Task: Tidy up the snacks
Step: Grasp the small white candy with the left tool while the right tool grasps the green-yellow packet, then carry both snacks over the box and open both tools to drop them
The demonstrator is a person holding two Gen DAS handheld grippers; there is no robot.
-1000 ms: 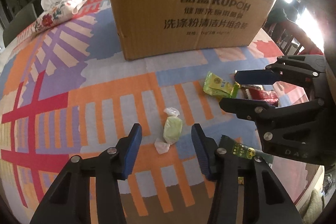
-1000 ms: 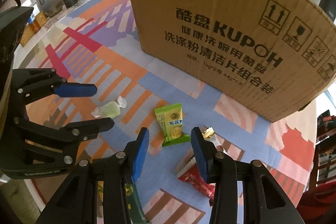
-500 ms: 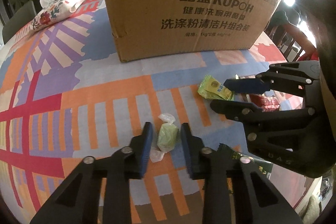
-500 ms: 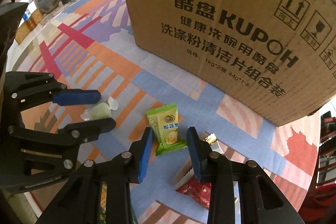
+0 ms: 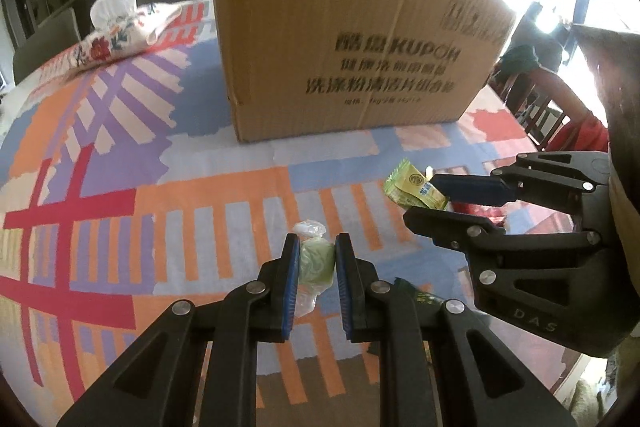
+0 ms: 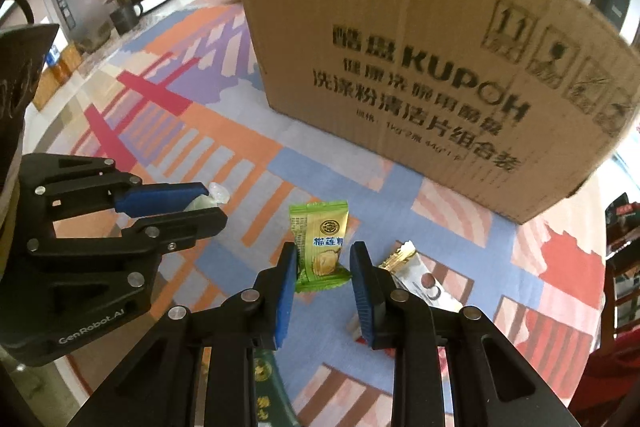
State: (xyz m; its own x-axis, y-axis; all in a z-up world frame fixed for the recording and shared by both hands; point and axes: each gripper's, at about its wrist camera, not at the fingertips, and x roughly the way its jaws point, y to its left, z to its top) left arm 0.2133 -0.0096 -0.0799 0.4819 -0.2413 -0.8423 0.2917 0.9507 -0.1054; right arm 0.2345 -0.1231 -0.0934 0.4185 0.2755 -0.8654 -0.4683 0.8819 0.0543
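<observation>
My left gripper [image 5: 317, 259] is shut on a pale green wrapped candy [image 5: 316, 262] just above the patterned tablecloth [image 5: 160, 203]. It also shows at the left of the right wrist view [image 6: 202, 201]. My right gripper [image 6: 324, 271] has its pads on both sides of a green snack packet [image 6: 322, 247], which seems lifted off the cloth. That packet shows in the left wrist view [image 5: 414, 187] between the right gripper's fingers [image 5: 472, 187]. A large open cardboard box [image 5: 352, 39] stands behind the snacks.
A white and gold packet [image 6: 420, 275] lies right of the green packet. A dark green packet [image 6: 268, 387] lies under my right gripper. A tissue pouch [image 5: 120, 27] lies at the far left. Chairs [image 5: 548, 107] stand beyond the table's right edge.
Both grippers closed from wide open. The left one now grips the green candy. The right one closed around the green packet. Both seem to have risen slightly.
</observation>
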